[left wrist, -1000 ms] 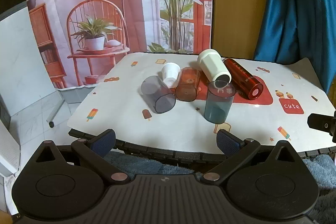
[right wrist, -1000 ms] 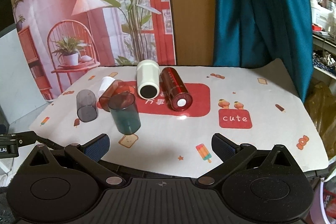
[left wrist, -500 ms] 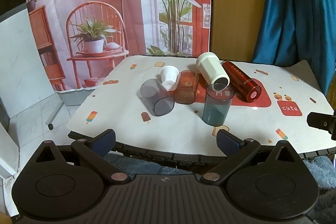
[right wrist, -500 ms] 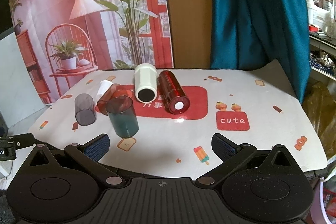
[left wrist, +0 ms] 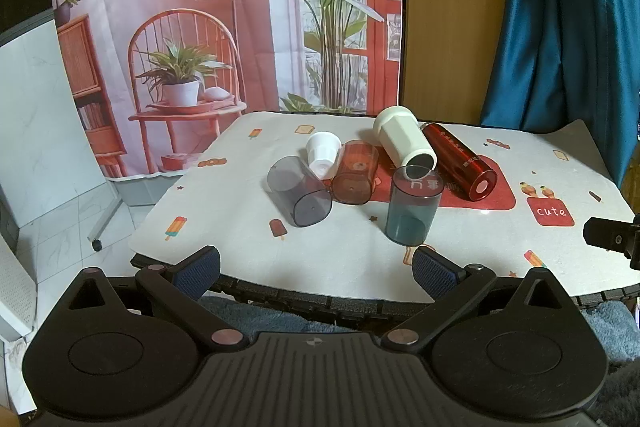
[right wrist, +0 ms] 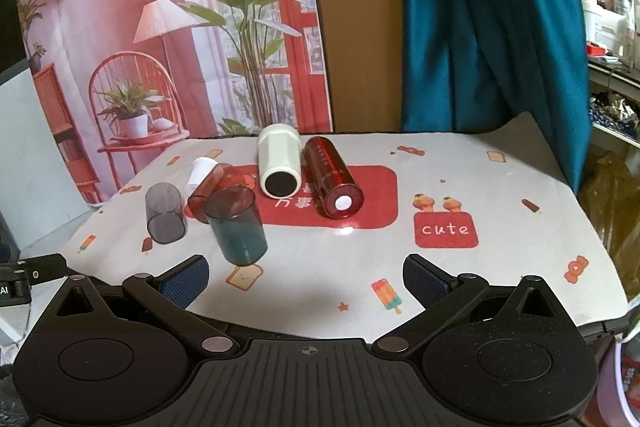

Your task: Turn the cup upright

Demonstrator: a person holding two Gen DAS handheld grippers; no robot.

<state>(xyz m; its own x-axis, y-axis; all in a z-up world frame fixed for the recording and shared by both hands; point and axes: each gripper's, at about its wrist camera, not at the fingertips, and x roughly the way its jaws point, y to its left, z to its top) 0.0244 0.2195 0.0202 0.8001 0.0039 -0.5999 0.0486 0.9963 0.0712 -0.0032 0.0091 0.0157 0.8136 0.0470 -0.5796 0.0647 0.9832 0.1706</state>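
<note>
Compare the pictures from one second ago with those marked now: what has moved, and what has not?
Both cameras have drawn slightly back from the table, so the cups look a little smaller. The upright teal translucent plastic cup, the grey translucent cup lying down and the red metallic cylinder kept their places. Both grippers remain open and empty.

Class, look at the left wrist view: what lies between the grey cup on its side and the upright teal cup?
The brown cup lies on its side between the grey cup and the teal cup, set slightly farther back. The left wrist view shows it.

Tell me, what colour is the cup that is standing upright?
The upright cup is see-through dark teal, seen best in the left wrist view.
</note>
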